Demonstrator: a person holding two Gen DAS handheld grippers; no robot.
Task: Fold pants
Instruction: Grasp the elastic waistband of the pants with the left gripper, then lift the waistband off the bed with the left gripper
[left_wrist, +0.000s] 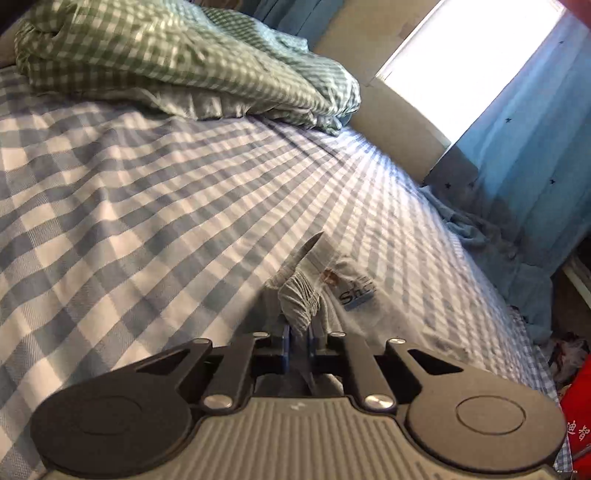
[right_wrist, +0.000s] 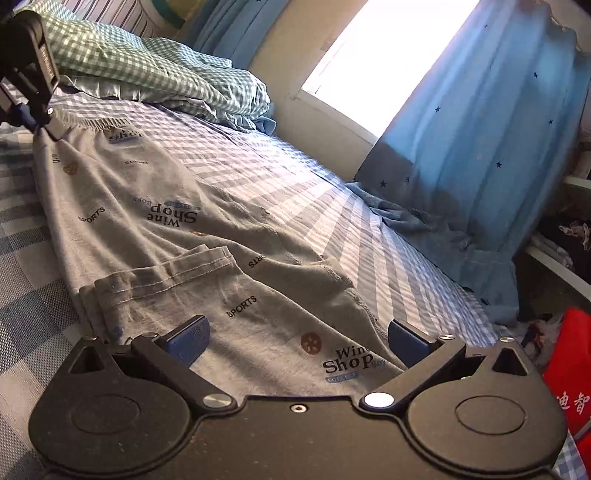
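Note:
Grey printed pants lie spread along the checked bed sheet, waistband at the far end, leg hems near my right gripper. My left gripper is shut on the gathered waistband of the pants and holds it a little above the sheet. It shows at the top left of the right wrist view. My right gripper is open, its blue pads on either side of a pant leg near the hem. One leg hem is folded over.
A green checked duvet is heaped at the head of the bed. Blue star curtains hang by the bright window to the right. A red bag lies on the floor at the bed's right edge.

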